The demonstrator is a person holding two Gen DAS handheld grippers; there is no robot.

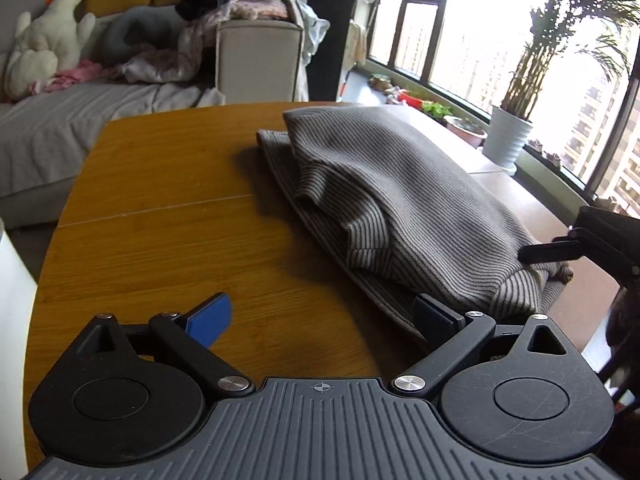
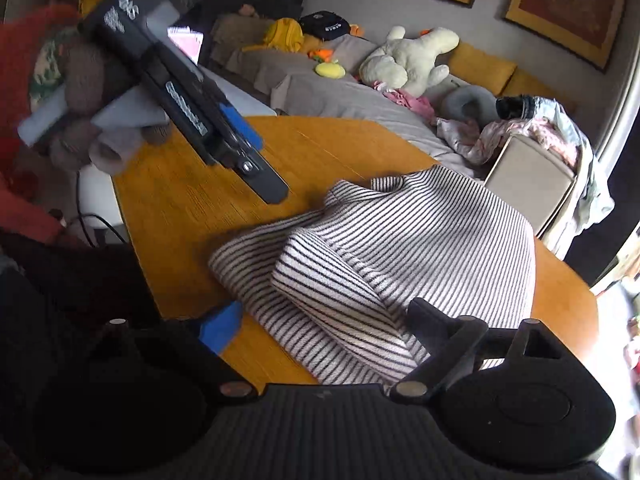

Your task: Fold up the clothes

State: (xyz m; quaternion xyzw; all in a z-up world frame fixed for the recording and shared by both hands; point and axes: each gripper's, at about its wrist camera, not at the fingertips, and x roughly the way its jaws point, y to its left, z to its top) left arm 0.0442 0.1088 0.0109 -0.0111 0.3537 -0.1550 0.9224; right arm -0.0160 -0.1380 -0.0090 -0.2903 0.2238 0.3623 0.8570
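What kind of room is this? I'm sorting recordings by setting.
Most likely a home living room: a sofa with a plush toy, framed pictures on the wall, and a wooden table holding a striped garment.

One striped garment (image 1: 400, 196) lies on one wooden tabletop (image 1: 160, 208), folded into a bundle. Two tools show: the left tool (image 1: 320, 316) with two blue-padded fingers (image 1: 212, 318), and the right tool (image 2: 320, 320), likewise with two fingers, one blue pad (image 2: 222, 326) plainly visible. One sofa (image 2: 340, 96) stands behind, carrying one large white plush toy (image 2: 408, 60), one small yellow plush (image 2: 330, 69), one grey neck pillow (image 2: 468, 102) and one heap of loose clothes (image 2: 532, 128). Three framed red pictures (image 2: 568, 4) hang on the wall. One tall potted palm in a white pot (image 1: 508, 136) stands by the window.
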